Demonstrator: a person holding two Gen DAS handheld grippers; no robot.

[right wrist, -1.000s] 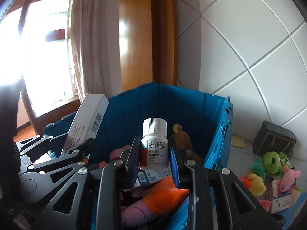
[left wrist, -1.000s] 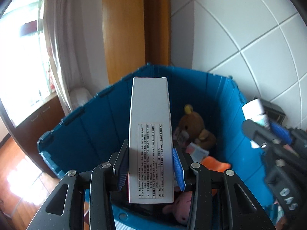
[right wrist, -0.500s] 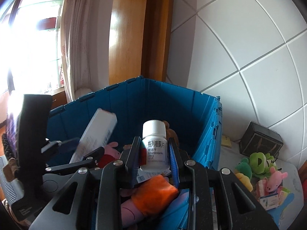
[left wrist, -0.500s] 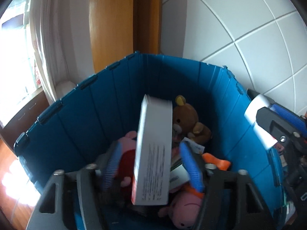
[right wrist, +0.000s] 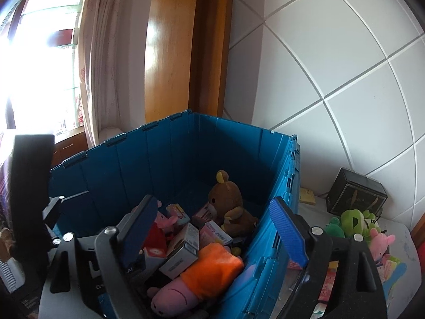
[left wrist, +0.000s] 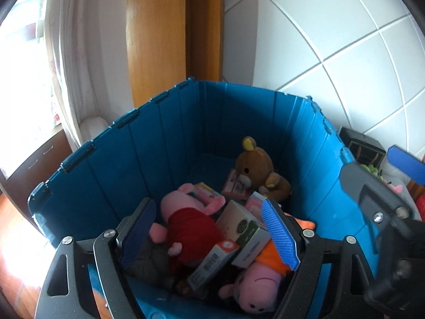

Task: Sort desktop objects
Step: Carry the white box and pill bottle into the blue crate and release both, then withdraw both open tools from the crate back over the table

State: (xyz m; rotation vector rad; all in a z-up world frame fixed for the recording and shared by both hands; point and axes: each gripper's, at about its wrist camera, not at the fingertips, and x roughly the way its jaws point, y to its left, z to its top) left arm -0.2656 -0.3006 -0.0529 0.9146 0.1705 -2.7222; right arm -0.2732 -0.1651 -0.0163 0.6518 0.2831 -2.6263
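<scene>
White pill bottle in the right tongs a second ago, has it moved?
Yes. It is gone from between the right tongs, whose jaws are opening with nothing between them above the blue crate. Where it landed cannot be told.

A pale curtain (right wrist: 106, 61) hangs beside a bright window (right wrist: 39, 61). A wooden door frame (right wrist: 186, 45) meets the white tiled wall (right wrist: 332, 61).

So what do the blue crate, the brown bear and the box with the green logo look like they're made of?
Blue crate: rigid moulded plastic, going by the ribbed panels, hinged rim and slight sheen.
Brown bear: soft plush fabric, matte and fuzzy, probably stuffed.
Box with the green logo: printed cardboard, with sharp folded edges and smooth faces.
</scene>
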